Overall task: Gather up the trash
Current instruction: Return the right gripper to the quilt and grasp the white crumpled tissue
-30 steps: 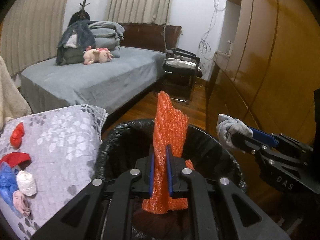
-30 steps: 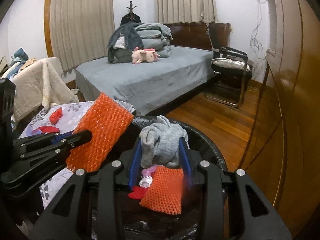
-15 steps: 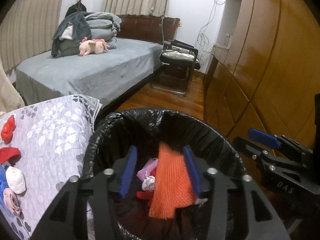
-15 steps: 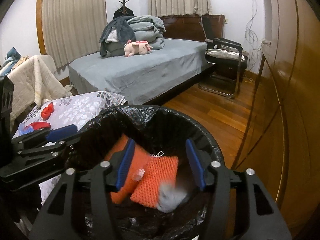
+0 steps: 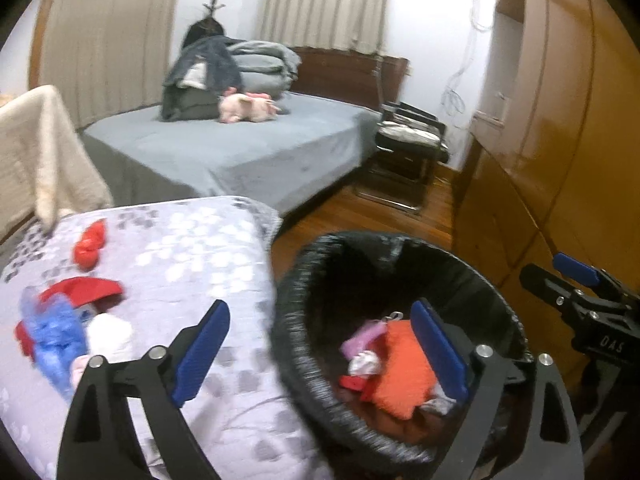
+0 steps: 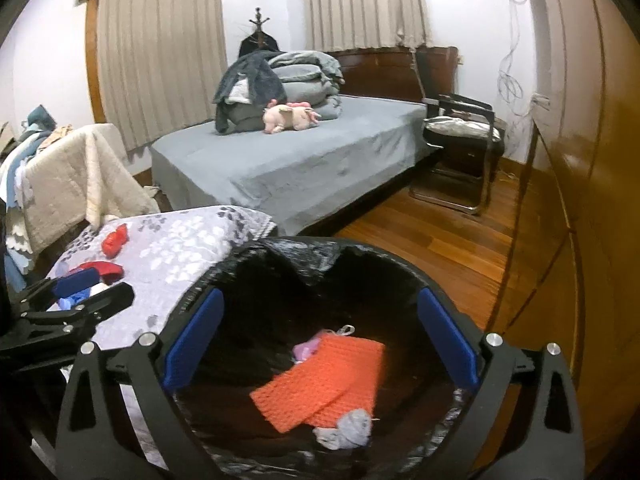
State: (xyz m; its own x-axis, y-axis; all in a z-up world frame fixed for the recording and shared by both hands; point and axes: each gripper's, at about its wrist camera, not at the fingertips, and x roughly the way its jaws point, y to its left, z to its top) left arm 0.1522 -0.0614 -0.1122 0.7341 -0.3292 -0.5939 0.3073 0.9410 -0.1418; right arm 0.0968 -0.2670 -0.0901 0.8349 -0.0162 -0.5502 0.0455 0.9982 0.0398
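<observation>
A black-lined trash bin [image 5: 304,292] [image 6: 400,264] stands beside a table with a grey floral cloth [image 5: 192,248]. Inside lie orange foam netting [image 6: 324,380] [image 5: 404,364], a grey wad [image 6: 348,432] and pink scraps [image 5: 366,336]. My left gripper [image 5: 320,352] is open and empty, straddling the bin's left rim. My right gripper [image 6: 320,344] is open and empty above the bin; it also shows in the left wrist view [image 5: 576,292]. On the cloth lie red pieces [image 5: 90,246] [image 5: 84,290], a blue wad [image 5: 56,332] and a white ball [image 5: 110,334].
A grey bed [image 6: 304,160] with folded bedding and a pink plush [image 6: 290,116] stands behind. A black chair [image 6: 460,160] sits at the back right. A wooden wardrobe [image 5: 560,140] runs along the right. A draped chair [image 6: 68,176] is at the left.
Both grippers opened and dropped the orange netting and the grey wad into the bin. The left gripper has since swung left toward the table.
</observation>
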